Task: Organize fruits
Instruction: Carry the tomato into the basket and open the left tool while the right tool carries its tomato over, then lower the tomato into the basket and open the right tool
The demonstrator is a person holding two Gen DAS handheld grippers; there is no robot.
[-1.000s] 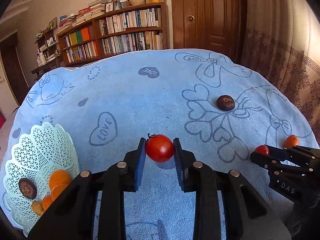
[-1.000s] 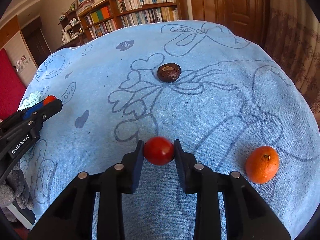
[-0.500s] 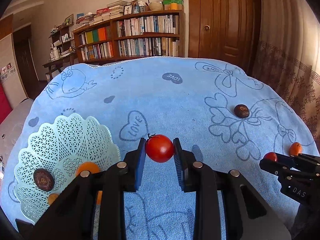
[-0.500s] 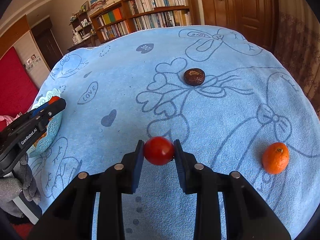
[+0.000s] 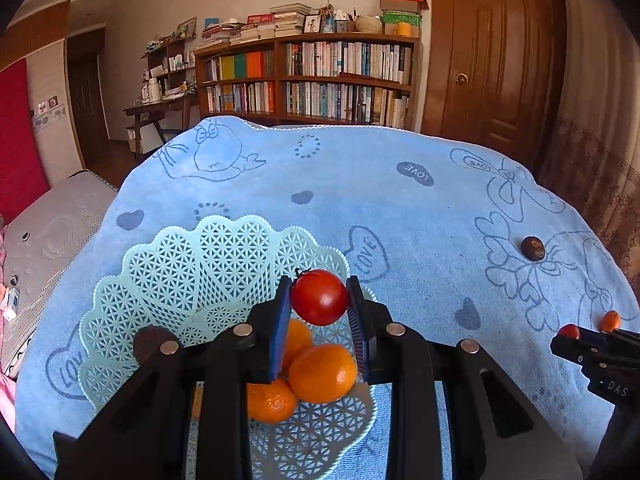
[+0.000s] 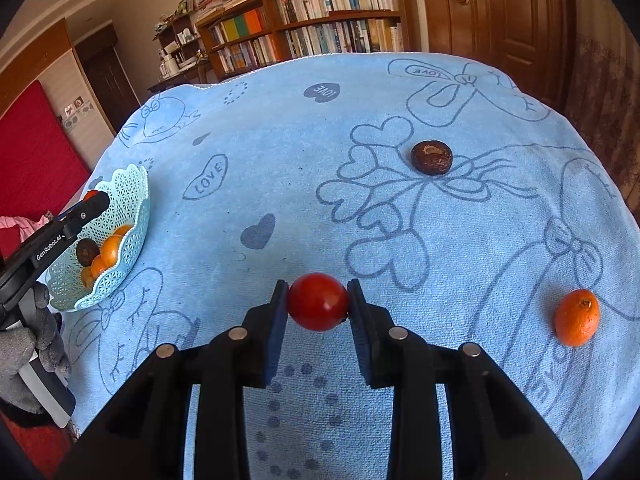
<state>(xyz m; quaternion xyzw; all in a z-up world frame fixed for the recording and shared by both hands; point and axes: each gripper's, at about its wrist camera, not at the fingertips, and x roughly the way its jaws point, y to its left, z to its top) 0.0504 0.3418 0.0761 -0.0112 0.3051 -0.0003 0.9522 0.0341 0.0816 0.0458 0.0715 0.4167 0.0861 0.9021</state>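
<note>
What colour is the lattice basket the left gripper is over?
Pale mint-green plastic lattice basket, with a scalloped rim; clearest in the left wrist view.

Flat surface covered by a light blue terry cloth (image 6: 304, 152) printed with darker blue hearts, bows and "LOVE" marks. Directly on the cloth: a pale mint lattice plastic basket (image 5: 168, 264) with a scalloped rim near the left edge; a dark brown wrinkled round fruit (image 6: 432, 157) toward the far right; a small orange citrus fruit (image 6: 577, 317) at the near right, well apart from both.
</note>
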